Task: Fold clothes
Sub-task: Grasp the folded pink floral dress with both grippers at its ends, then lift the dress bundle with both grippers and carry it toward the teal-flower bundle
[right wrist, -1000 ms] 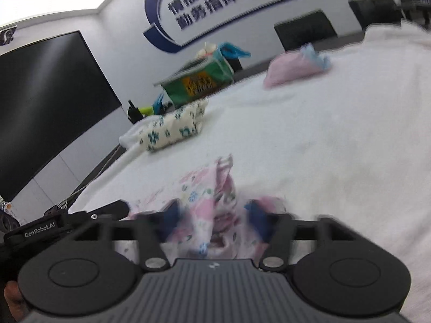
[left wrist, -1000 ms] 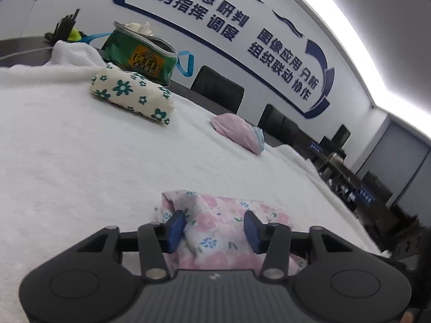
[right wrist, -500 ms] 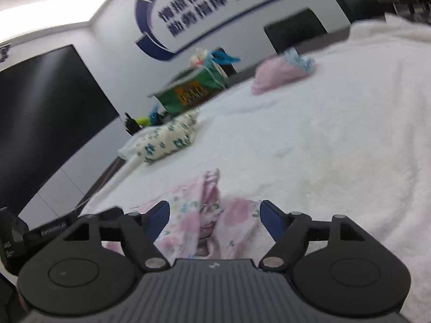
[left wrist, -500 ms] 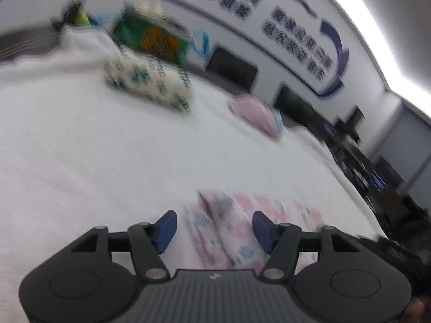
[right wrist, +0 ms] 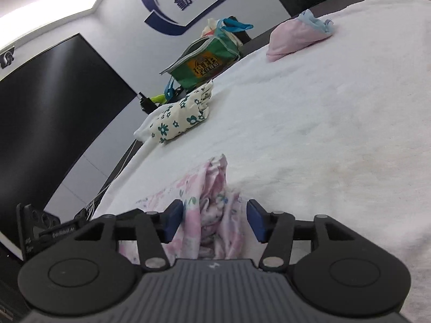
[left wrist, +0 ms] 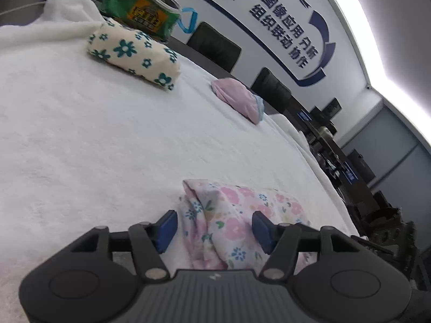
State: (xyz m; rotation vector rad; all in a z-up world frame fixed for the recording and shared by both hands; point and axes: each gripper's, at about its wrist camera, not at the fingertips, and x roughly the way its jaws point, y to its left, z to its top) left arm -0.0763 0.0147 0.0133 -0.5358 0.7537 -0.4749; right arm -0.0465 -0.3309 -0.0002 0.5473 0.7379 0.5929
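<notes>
The floral garment is straddled lengthwise by spread left fingers and spread right fingers, ungripped.

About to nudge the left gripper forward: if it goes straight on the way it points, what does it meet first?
The pink floral garment: it already lies between the open left gripper, bunched just ahead. Past it looks like bare white blanket, though depth is unclear.
</notes>
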